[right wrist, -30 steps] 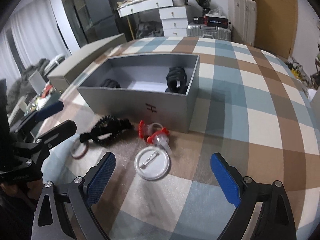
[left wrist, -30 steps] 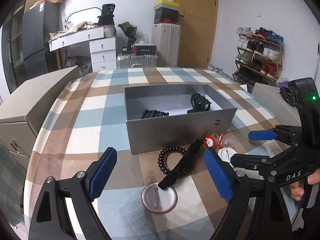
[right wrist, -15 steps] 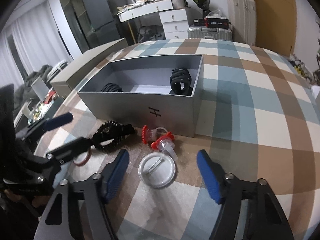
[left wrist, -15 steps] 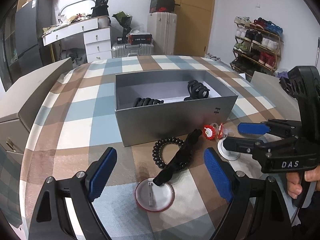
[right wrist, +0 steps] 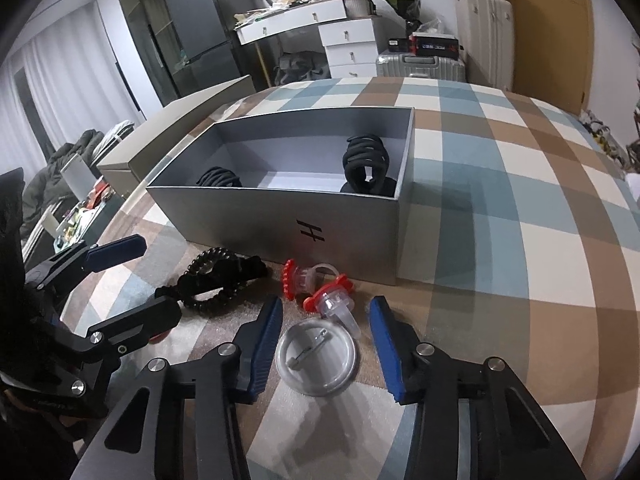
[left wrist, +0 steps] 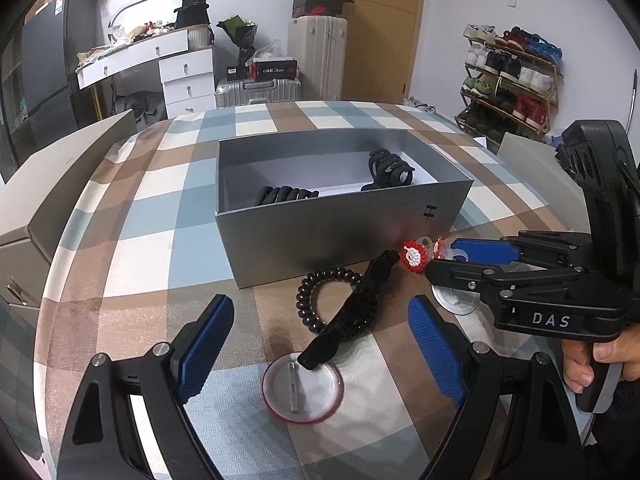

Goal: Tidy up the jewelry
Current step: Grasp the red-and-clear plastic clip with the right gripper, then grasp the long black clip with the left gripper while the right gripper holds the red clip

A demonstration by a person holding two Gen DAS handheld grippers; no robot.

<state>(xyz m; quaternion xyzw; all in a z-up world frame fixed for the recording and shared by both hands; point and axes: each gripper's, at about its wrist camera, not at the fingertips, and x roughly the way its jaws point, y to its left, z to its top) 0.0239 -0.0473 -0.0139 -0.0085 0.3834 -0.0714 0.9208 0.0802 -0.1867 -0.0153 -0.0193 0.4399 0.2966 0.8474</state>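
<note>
The left gripper [left wrist: 320,344] stands wide open, holding nothing; the red-rimmed badge [left wrist: 302,387] lies between its blue fingers [left wrist: 204,346]; the right gripper [right wrist: 326,338] is closing around the clear badge [right wrist: 316,360], not yet touching it; both badges lie near the grey box [right wrist: 248,210].

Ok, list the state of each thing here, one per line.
Grey box: open, lid off, two black hair claws inside.
Clear badge: face down, pin up, between the closing pads, untouched.
Red-rimmed badge: face down.
Left tool: open, empty.
Right tool: closing.
</note>
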